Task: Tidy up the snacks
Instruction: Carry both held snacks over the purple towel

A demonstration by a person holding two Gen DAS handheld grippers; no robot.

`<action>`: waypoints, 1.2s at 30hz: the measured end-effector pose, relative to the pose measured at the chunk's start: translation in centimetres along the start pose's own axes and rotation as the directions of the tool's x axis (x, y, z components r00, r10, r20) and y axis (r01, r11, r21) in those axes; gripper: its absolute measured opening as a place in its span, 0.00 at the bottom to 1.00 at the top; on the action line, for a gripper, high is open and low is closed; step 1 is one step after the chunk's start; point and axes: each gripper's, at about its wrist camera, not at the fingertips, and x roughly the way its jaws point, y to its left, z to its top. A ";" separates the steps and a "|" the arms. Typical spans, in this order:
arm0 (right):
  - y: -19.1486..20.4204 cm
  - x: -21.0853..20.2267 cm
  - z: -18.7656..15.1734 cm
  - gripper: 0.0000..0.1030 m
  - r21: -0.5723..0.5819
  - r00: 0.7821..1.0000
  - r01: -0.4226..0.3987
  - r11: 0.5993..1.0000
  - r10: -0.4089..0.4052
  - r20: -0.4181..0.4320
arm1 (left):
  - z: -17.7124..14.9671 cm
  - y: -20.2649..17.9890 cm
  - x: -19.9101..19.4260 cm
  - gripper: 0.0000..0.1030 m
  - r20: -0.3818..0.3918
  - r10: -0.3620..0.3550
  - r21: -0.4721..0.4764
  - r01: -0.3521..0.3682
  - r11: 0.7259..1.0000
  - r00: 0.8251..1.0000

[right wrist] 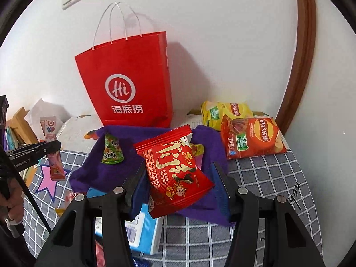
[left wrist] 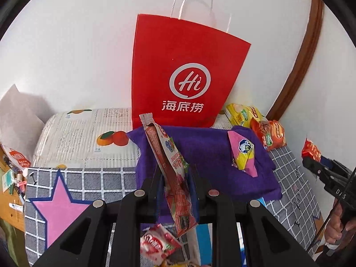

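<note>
Your left gripper [left wrist: 175, 178] clamps a stick pack [left wrist: 172, 166], its lower end hiding snacks below. Your right gripper [right wrist: 178, 178] clamps a red packet [right wrist: 175, 173], blocking the purple cloth [right wrist: 111, 171]; red bag [right wrist: 131, 82] stands at the bench's back edge.

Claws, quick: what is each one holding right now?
Left claw: shut on the long red snack stick.
Right claw: shut on the red snack packet.

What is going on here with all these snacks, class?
A person is sorting snacks with two tools. The left hand-held gripper is shut on a long red stick packet, and the right hand-held gripper holds a red snack pouch. Both hang above a purple cloth, in front of an upright red paper bag. Two chip bags lie nearby.
</note>
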 end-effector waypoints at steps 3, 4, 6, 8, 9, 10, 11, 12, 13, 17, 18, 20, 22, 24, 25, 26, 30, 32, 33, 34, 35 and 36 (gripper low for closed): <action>-0.2 1.0 0.3 0.52 -0.002 1.000 -0.008 1.000 0.008 -0.011 | 0.5 0.0 1.2 0.19 -0.005 0.008 -0.013 -0.008 1.000 1.000; -0.3 1.4 0.4 0.52 -0.003 1.000 -0.008 1.000 0.008 -0.013 | 0.7 0.0 1.5 0.19 -0.007 0.003 -0.015 -0.003 1.000 1.000; -0.5 2.2 0.6 0.52 -0.003 1.000 -0.007 1.000 0.007 -0.020 | 1.1 0.0 2.3 0.19 -0.012 -0.010 -0.024 0.010 1.000 1.000; -0.7 3.2 0.8 0.52 -0.006 0.999 -0.012 1.000 0.012 -0.034 | 1.4 0.0 3.2 0.19 -0.021 -0.018 -0.031 0.017 0.999 1.000; -0.6 3.7 0.8 0.52 -0.013 0.999 -0.014 1.000 0.013 -0.043 | 1.5 0.0 3.6 0.19 -0.026 -0.019 -0.034 0.018 0.999 0.999; -0.6 4.0 0.7 0.52 -0.018 0.999 -0.015 1.000 0.014 -0.046 | 1.5 0.1 4.0 0.19 -0.031 -0.019 -0.037 0.017 0.999 0.999; -0.5 4.5 0.7 0.52 -0.023 0.999 -0.017 1.000 0.016 -0.047 | 1.6 0.2 4.7 0.19 -0.039 -0.017 -0.041 0.016 0.999 0.999; -0.4 5.2 0.5 0.52 -0.030 0.998 -0.021 0.999 0.019 -0.055 | 1.5 0.3 5.1 0.19 -0.046 -0.018 -0.044 0.016 0.999 0.999; -0.3 5.7 0.5 0.52 -0.033 0.998 -0.022 0.999 0.020 -0.063 | 1.5 0.3 5.5 0.19 -0.052 -0.019 -0.048 0.017 0.999 0.998; -0.4 8.2 -0.1 0.53 -0.031 0.994 -0.041 0.999 0.037 -0.104 | 0.8 0.6 7.2 0.19 -0.087 -0.033 -0.063 0.028 0.998 0.996; -0.4 8.7 -0.2 0.52 -0.028 0.993 -0.045 0.999 0.042 -0.112 | 0.6 0.7 7.6 0.19 -0.094 -0.034 -0.067 0.027 0.997 0.995; -0.6 9.8 -0.6 0.52 -0.019 0.990 -0.055 0.998 0.052 -0.130 | 0.3 0.9 8.2 0.19 -0.106 -0.035 -0.075 0.027 0.997 0.994; -0.7 10.7 -0.9 0.52 -0.015 0.987 -0.066 0.998 0.063 -0.146 | 0.1 1.1 8.7 0.19 -0.118 -0.039 -0.084 0.029 0.996 0.992; -0.8 11.2 -1.2 0.52 -0.013 0.986 -0.076 0.997 0.073 -0.153 | -0.2 1.2 9.3 0.19 -0.132 -0.041 -0.086 0.030 0.996 0.990; -0.9 11.4 -1.3 0.53 -0.011 0.985 -0.078 0.997 0.076 -0.155 | -0.3 1.2 9.5 0.19 -0.139 -0.041 -0.085 0.029 0.996 0.989; -0.9 11.6 -1.3 0.53 -0.012 0.985 -0.080 0.997 0.077 -0.157 | -0.3 1.3 9.7 0.19 -0.143 -0.042 -0.085 0.030 0.996 0.989; -1.0 12.4 -1.5 0.53 -0.005 0.983 -0.087 0.996 0.085 -0.164 | -0.4 1.3 10.1 0.19 -0.152 -0.049 -0.089 0.035 0.995 0.987; -0.9 12.9 -1.6 0.53 -0.007 0.982 -0.086 0.996 0.083 -0.171 | -0.5 1.3 10.3 0.19 -0.157 -0.046 -0.091 0.032 0.995 0.987; -0.8 13.1 -1.7 0.53 -0.011 0.981 -0.084 0.996 0.081 -0.175 | -0.6 1.3 10.5 0.19 -0.161 -0.047 -0.093 0.032 0.995 0.986; -0.7 13.3 -1.7 0.53 -0.016 0.981 -0.081 0.997 0.077 -0.176 | -0.6 1.3 10.6 0.19 -0.164 -0.049 -0.094 0.033 0.995 0.985; -0.6 13.5 -1.8 0.53 -0.022 0.982 -0.076 0.997 0.071 -0.175 | -0.7 1.3 10.7 0.19 -0.167 -0.050 -0.095 0.034 0.995 0.985; -0.5 13.6 -1.9 0.53 -0.030 0.983 -0.068 0.997 0.061 -0.174 | -0.7 1.3 10.8 0.19 -0.171 -0.050 -0.097 0.034 0.995 0.984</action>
